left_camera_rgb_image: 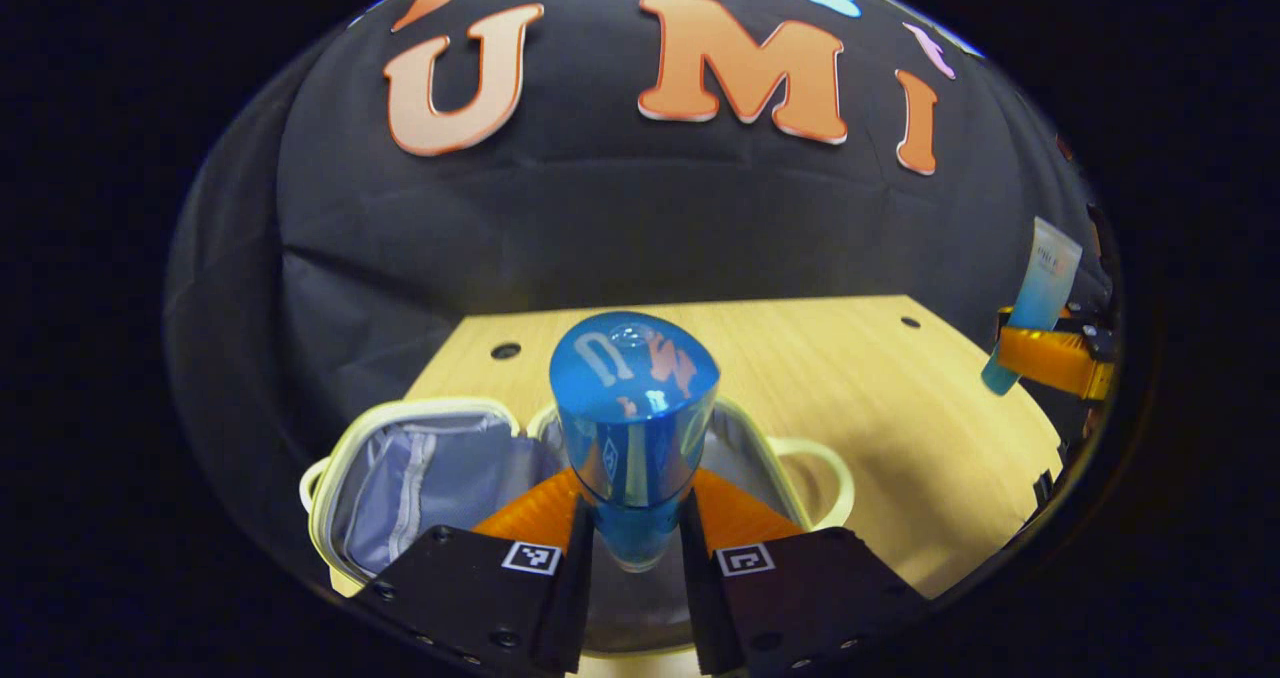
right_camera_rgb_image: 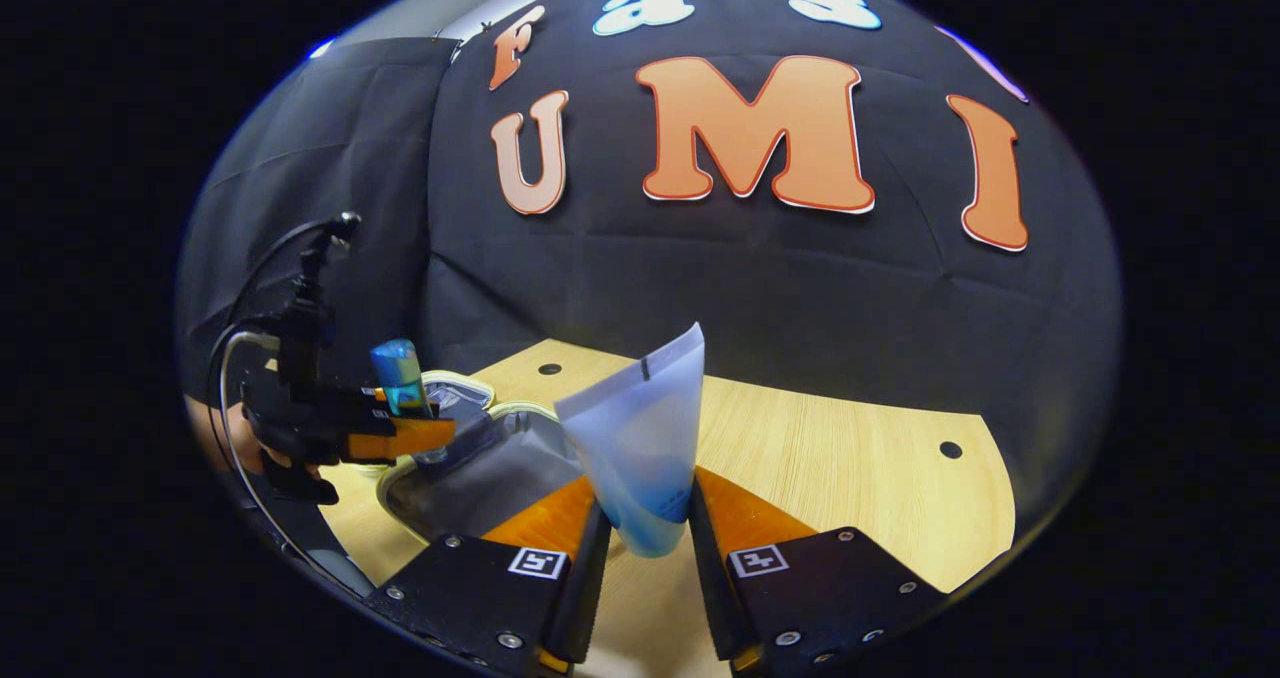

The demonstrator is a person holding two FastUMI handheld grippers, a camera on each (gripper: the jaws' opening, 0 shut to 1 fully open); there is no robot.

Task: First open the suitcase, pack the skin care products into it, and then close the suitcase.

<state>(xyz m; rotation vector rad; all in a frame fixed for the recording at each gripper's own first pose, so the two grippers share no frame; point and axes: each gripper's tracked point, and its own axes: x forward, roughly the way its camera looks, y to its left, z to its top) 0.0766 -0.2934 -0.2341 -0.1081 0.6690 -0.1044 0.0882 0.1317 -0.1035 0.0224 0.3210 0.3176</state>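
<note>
The packing step is in hand: the suitcase [left_camera_rgb_image: 420,478] lies open on the worktop [left_camera_rgb_image: 880,398], its grey lining bare. The left gripper [left_camera_rgb_image: 637,548] has its fingers pinching a blue bottle [left_camera_rgb_image: 634,408], held upright just above and ahead of the open case. The right gripper [right_camera_rgb_image: 648,548] has its fingers pinching a pale tube [right_camera_rgb_image: 640,448], crimped end up, with the case off to the left of its fingers. Next, I judge, each product must be lowered into the case and released, then the lid closed. The worktop is light wood with small holes; black cloth walls the booth behind.
</note>
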